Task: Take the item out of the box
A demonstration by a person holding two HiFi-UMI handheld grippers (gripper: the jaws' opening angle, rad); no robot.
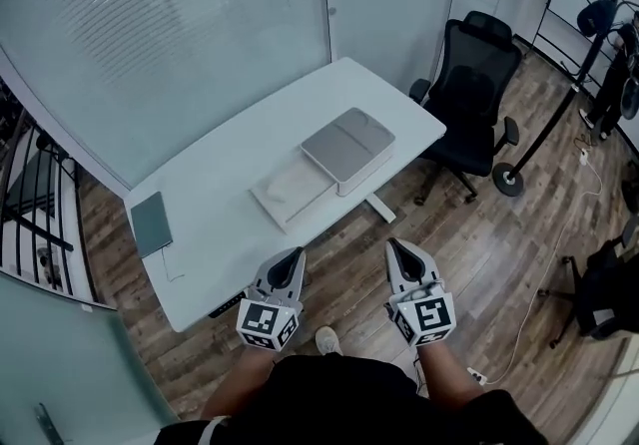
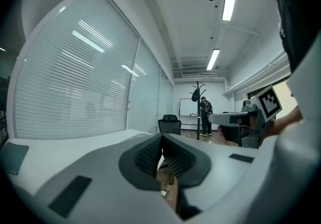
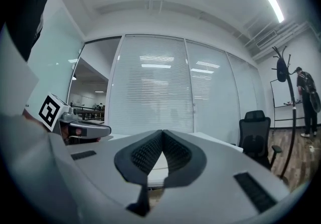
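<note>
Counter [image 1: 215,223] was white. Box [image 1: 349,146] was light grey, flat slab [image 1: 288,192] off-white. Tablet [image 1: 152,223] was dull grey-green. Chair [image 1: 474,99] was black. Floor [image 1: 519,243] had brown wood-plank pattern. Left gripper [image 1: 297,253] and right gripper [image 1: 396,245] were grey-white, with black-and-white square markers on cubes.

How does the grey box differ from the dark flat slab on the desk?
The grey box is pale and thick; the dark slab is thin. On the white desk, the box sits toward the right end, the slab at the left. Both lie flat.
</note>
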